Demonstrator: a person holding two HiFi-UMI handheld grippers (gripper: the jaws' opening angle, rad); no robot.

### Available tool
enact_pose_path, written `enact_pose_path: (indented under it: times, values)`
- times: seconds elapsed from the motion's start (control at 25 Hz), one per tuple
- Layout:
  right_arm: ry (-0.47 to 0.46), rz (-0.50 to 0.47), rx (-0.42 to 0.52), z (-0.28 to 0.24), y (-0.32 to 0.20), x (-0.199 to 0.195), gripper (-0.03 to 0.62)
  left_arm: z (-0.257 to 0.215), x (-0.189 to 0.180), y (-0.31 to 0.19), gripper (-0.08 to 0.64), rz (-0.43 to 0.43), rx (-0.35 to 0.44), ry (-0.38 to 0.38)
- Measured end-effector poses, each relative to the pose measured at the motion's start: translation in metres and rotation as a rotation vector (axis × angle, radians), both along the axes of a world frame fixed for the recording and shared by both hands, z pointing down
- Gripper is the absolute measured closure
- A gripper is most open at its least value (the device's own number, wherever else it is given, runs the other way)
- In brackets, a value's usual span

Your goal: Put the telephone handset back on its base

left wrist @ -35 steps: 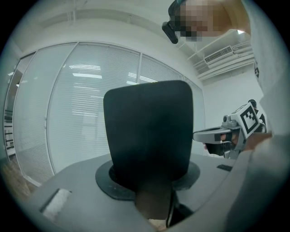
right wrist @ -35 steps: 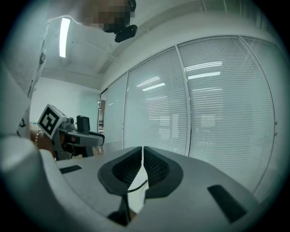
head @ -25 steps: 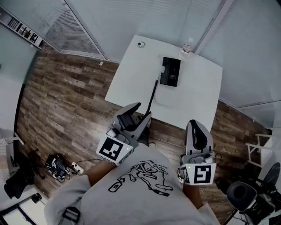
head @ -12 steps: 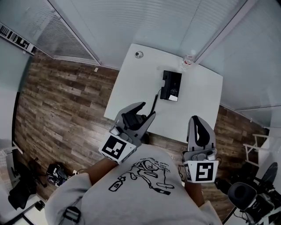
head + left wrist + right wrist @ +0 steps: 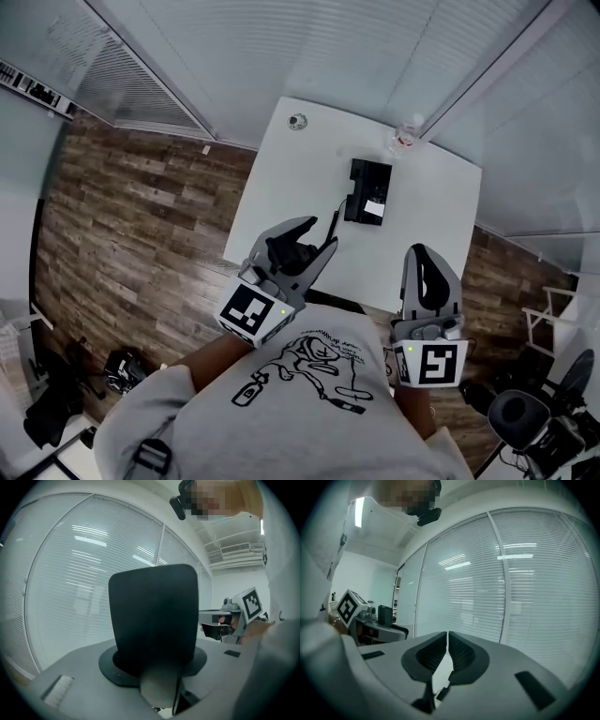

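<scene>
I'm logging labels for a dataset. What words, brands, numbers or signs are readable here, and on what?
Nothing legible to quote.
White label on the telephone base: too small to read.
Bottle label: too small.
Square markers on left gripper and right gripper: patterns, no letters.
Shirt print: a drawing, no readable words.

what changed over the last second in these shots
Both grippers moved forward toward the table and now show over its near edge. The left gripper stays shut on the handset, the right gripper shut and empty; nothing was taken or let go. The phone base and bottle kept their places.
</scene>
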State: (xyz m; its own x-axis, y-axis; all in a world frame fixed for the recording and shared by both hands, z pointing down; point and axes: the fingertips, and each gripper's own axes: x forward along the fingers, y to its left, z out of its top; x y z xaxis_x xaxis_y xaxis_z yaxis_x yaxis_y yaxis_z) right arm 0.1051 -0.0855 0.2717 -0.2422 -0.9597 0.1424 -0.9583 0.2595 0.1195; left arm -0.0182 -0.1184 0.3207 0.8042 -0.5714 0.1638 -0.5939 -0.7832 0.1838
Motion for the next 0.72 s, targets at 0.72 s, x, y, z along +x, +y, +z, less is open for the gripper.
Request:
enact_pose_path:
  times: [0.72]
  values:
    - [-0.042, -0.255, -0.087, 0.053, 0.008, -0.007, 0.564, 0.017, 0.056, -0.012, 0.397, -0.033, -0.077, -0.017]
